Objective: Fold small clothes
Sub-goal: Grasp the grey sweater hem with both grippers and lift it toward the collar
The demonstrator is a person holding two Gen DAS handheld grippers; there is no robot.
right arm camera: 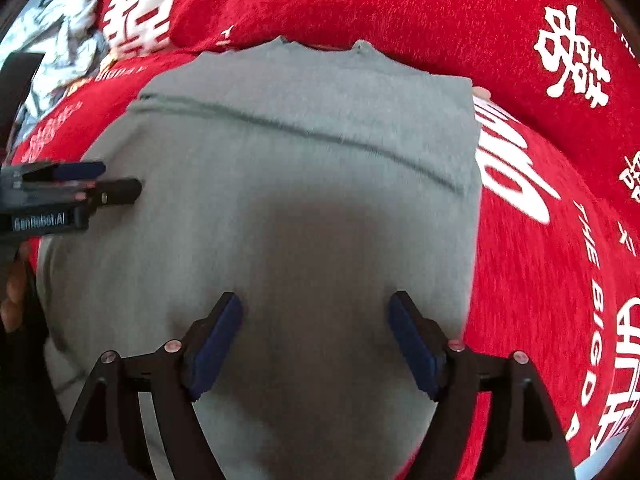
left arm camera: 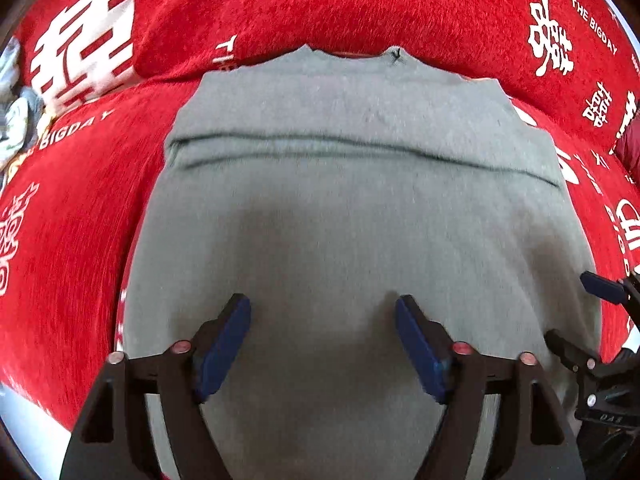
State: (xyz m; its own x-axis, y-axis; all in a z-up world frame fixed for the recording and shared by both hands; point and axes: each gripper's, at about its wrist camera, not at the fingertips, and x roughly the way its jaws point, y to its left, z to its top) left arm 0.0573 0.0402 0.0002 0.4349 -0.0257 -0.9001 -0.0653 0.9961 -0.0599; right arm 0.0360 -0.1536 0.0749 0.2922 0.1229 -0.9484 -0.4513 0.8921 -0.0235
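- Two handheld grippers hung over one grey-green knitted garment (left arm camera: 340, 208) that lay flat on a red plush cloth with white printed characters and lettering (left arm camera: 72, 216).
- The left gripper (left arm camera: 323, 344) pointed steeply down at the near part of the garment, its blue-padded black fingers (left arm camera: 224, 348) spread wide with only bare knit showing between them; whether the tips touched the fabric could not be told.
- The right gripper (right arm camera: 316, 340) stood the same way over the garment's right half, blue pads (right arm camera: 414, 344) set far apart and nothing gripped between them.
- In the right wrist view the left gripper showed at the left edge, side on, above the garment's left border, with part of a hand (right arm camera: 14, 280) below it.
- The garment's neckline (left arm camera: 352, 54) lay at the far end, against a raised fold of the red cloth.
- A folded edge (left arm camera: 360, 150) ran across the garment from side to side, nearer the neckline than the grippers.
- A crumpled pile of pale patterned fabric (right arm camera: 56, 56) lay beyond the red cloth's far left corner, well apart from the garment.
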